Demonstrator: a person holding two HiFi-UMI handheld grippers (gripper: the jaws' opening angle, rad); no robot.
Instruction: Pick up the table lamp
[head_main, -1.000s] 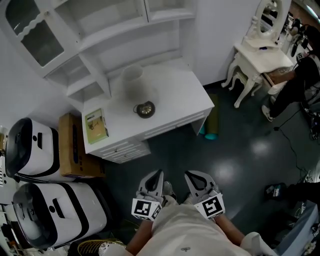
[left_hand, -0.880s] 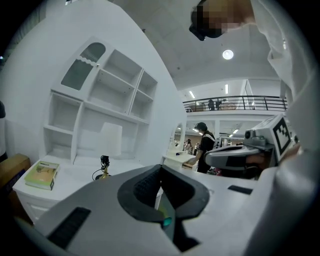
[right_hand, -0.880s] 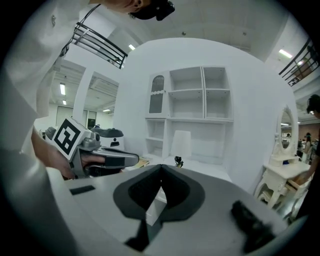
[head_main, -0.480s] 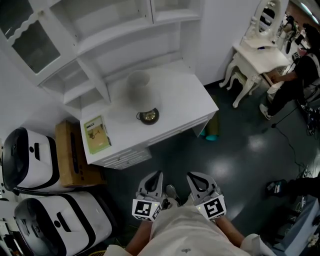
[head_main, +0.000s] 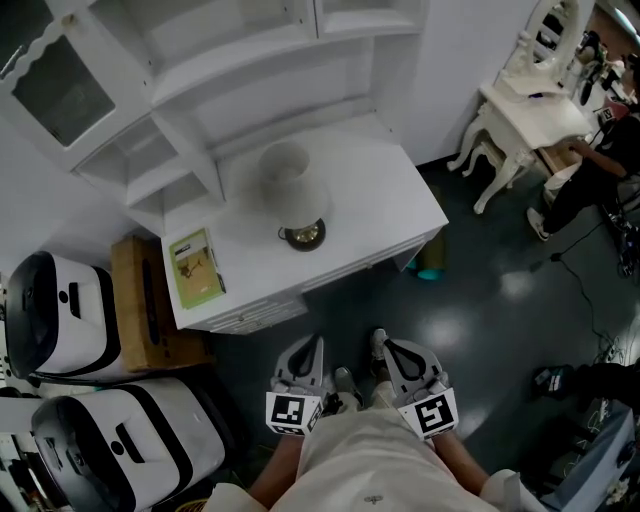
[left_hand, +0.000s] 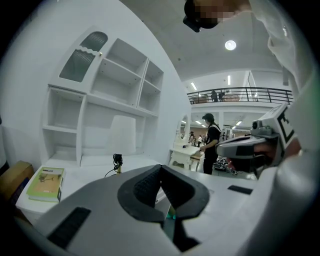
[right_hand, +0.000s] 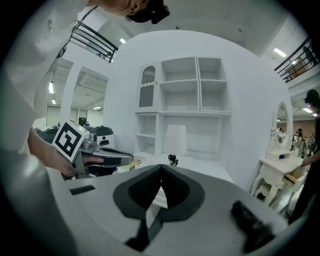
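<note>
Fingers (left_hand: 142, 185) of left gripper (left_hand: 160, 170), right gripper (right_hand: 161, 167) touch; pale table lamp (head_main: 292, 180) barely distinguishable.

a white surface (head_main: 390, 190) stands by a white wall (head_main: 460, 50), with tall white shelves (head_main: 200, 60) on top. the floor (head_main: 500, 330) is dark and shiny. a white dressing table (head_main: 525, 105) with a mirror (head_main: 555, 25) stands at the right. a brown box (head_main: 135, 310) sits at the left.

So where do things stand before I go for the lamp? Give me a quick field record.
lamp: table lamp upright on the white desk, untouched
book: green book flat at the desk's left end, apart from the lamp
left: left gripper shut, empty, short of the desk
right: right gripper shut, empty, beside the left one
floor: cardboard box and white cases left of the desk
</note>
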